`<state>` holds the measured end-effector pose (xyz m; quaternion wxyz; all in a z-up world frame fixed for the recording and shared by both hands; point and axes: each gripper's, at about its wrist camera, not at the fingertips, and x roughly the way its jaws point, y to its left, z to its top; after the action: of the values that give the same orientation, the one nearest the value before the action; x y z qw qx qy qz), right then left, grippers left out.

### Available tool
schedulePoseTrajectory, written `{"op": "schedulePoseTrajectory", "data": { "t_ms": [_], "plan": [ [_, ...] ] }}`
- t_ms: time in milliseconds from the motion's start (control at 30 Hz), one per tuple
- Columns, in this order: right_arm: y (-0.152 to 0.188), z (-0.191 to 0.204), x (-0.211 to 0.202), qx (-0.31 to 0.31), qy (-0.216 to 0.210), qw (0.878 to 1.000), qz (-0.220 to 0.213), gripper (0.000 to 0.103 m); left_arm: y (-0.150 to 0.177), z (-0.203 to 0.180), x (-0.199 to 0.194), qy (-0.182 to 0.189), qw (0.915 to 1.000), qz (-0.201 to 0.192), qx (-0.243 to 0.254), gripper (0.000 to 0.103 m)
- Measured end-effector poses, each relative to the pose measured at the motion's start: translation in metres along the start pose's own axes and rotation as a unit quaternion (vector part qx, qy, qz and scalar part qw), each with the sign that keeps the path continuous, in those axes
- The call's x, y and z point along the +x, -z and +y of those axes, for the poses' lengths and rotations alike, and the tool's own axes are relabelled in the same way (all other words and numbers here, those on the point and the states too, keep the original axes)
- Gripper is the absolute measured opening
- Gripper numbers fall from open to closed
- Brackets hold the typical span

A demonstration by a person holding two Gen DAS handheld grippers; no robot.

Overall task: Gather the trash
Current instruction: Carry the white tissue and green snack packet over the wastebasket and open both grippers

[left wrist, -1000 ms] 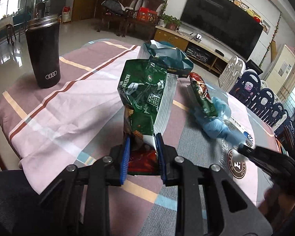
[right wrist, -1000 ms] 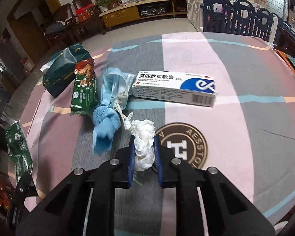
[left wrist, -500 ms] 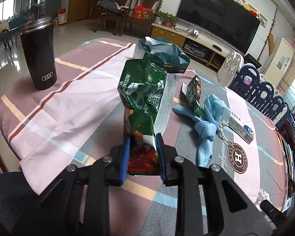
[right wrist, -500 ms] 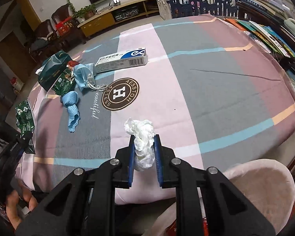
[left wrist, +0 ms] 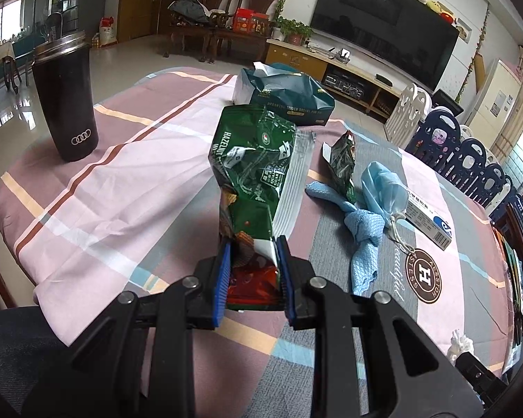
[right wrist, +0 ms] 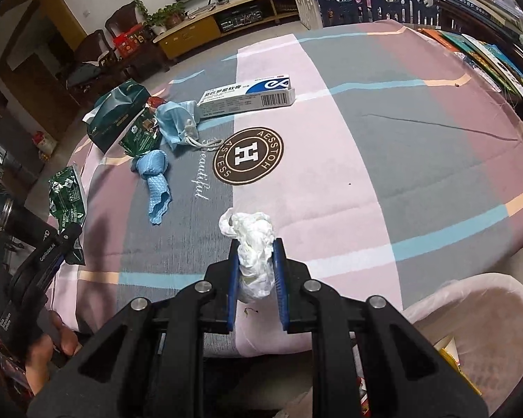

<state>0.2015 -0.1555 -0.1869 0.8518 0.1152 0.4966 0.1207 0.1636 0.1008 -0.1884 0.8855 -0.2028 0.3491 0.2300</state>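
A crumpled white tissue (right wrist: 255, 254) sits pinched in the right gripper (right wrist: 256, 271), held above the counter's (right wrist: 383, 160) near edge beside a pale lined bin (right wrist: 477, 317). The left gripper (left wrist: 254, 273) clamps a green snack wrapper (left wrist: 258, 174) upright. A blue cloth (left wrist: 362, 240), face mask (left wrist: 383, 188) and ointment box (left wrist: 427, 219) lie farther on the counter.

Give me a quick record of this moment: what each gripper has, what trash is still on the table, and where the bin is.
left gripper: shut on green snack wrapper
right gripper: shut on crumpled white tissue
still on table: small green wrapper, blue cloth, blue face mask, ointment box, dark green tissue pack
also on table: black tumbler
bin: bag-lined bin at the table's near edge, beside the right gripper
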Motion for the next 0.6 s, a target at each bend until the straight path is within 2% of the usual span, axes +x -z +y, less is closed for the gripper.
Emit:
{"op": "schedulePoseTrajectory", "data": {
  "t_ms": [167, 333, 600],
  "plan": [
    [0.0, 0.003, -0.002, -0.002, 0.0, 1.0, -0.006, 0.019, 0.0, -0.001, 0.0, 0.003, 1.0, -0.002, 0.0, 0.026],
    [-0.002, 0.002, -0.009, 0.0, 0.001, 1.0, -0.016, 0.019, -0.001, 0.002, -0.006, 0.024, 0.9995, -0.019, -0.008, 0.026],
    [-0.011, -0.006, -0.041, 0.008, -0.003, 0.999, -0.045, 0.019, 0.003, -0.004, -0.014, 0.035, 0.9993, -0.015, -0.001, 0.026]
  ]
}}
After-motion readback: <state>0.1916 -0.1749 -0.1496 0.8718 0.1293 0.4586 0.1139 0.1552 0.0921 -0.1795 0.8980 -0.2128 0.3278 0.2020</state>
